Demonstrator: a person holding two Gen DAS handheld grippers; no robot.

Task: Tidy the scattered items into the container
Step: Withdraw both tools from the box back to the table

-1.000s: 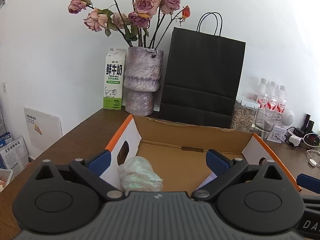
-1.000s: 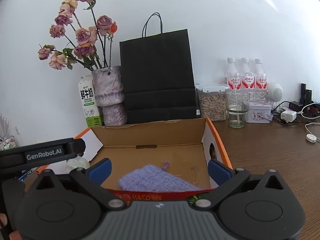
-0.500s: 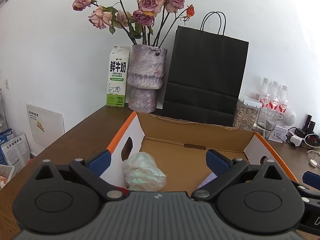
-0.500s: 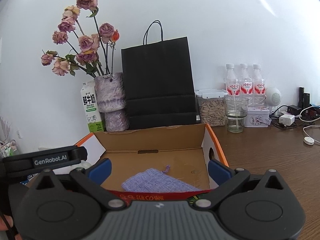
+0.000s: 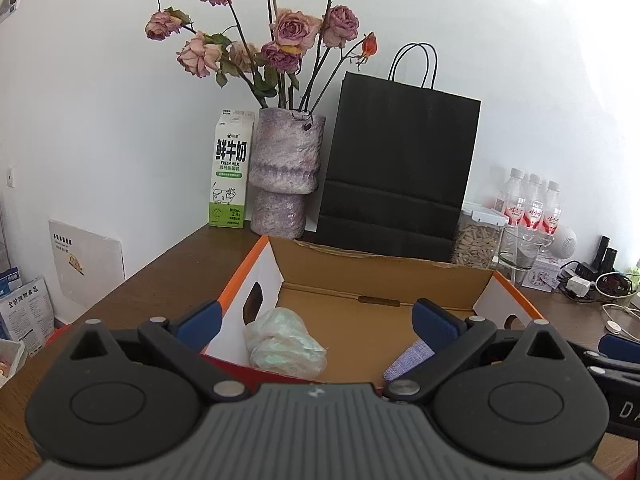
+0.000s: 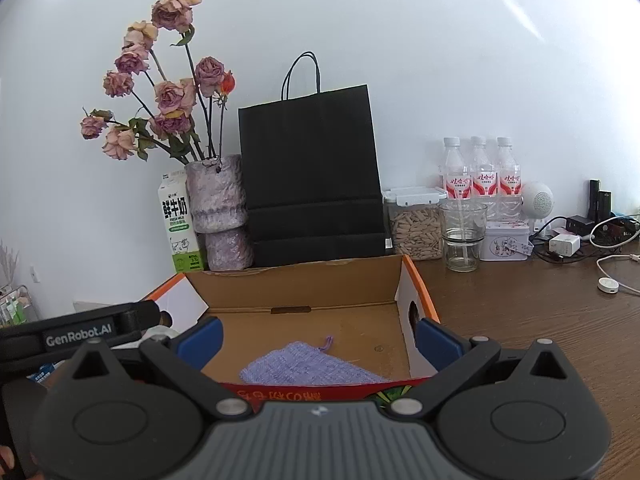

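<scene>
Left tongs (image 5: 316,322): apart, empty.
Right tongs (image 6: 318,338): apart, empty.
Box (image 6: 296,286): lilac pouch (image 6: 308,368) inside (crumpled bag (image 5: 282,342) at 9 o'clock).

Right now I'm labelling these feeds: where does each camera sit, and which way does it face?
Left wrist: on the left claw, open, facing the cardboard box and crumpled plastic bag; right claw at the edge.
Right wrist: on the right claw, open, facing the box and purple pouch; left claw beside it.
Shared: box, pouch, black paper bag.
</scene>
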